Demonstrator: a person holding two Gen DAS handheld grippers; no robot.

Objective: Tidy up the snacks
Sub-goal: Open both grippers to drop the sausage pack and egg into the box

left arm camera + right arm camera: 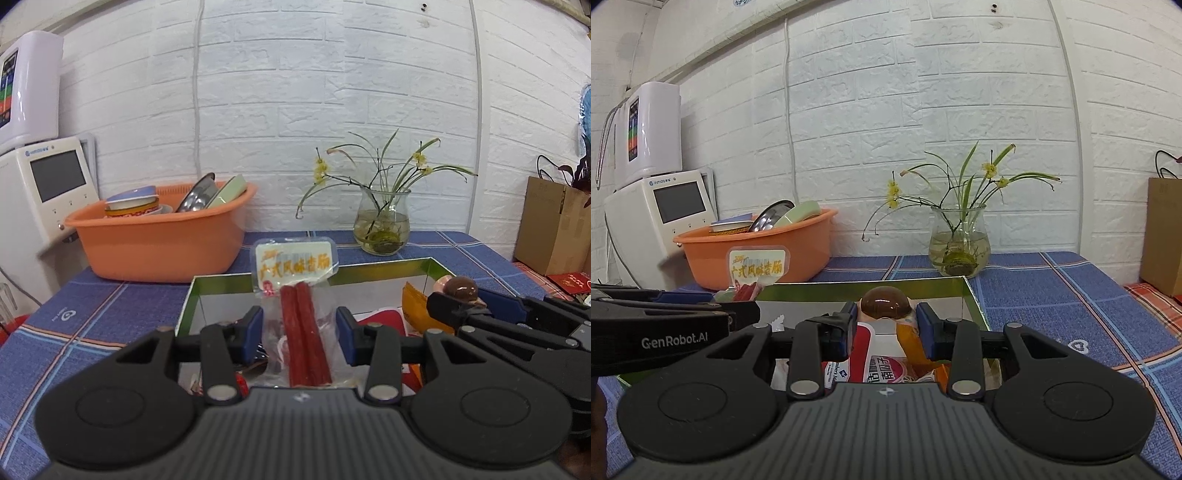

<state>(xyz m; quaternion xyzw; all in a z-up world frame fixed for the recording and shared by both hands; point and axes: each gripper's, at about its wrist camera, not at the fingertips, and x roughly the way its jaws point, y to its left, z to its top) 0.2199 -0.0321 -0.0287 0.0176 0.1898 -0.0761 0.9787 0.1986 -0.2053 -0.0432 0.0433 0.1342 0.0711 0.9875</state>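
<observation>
Blue plaid tablecloth (1071, 295) below white brick wall (960, 92)

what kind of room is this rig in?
Probably a home kitchen or dining corner: an orange basin of washed dishes, a white countertop appliance with a screen, and a glass vase of flowers on a blue plaid tablecloth, against a white brick-pattern wall.

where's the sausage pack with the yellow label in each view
Left wrist: the sausage pack stands upright at centre, between the left gripper fingers, over the box.
Right wrist: the pack is at lower left, its yellow label showing above the left gripper's black arm, in front of the orange basin.
Shared landmark: the glass vase of yellow flowers, right of centre in both.
</observation>
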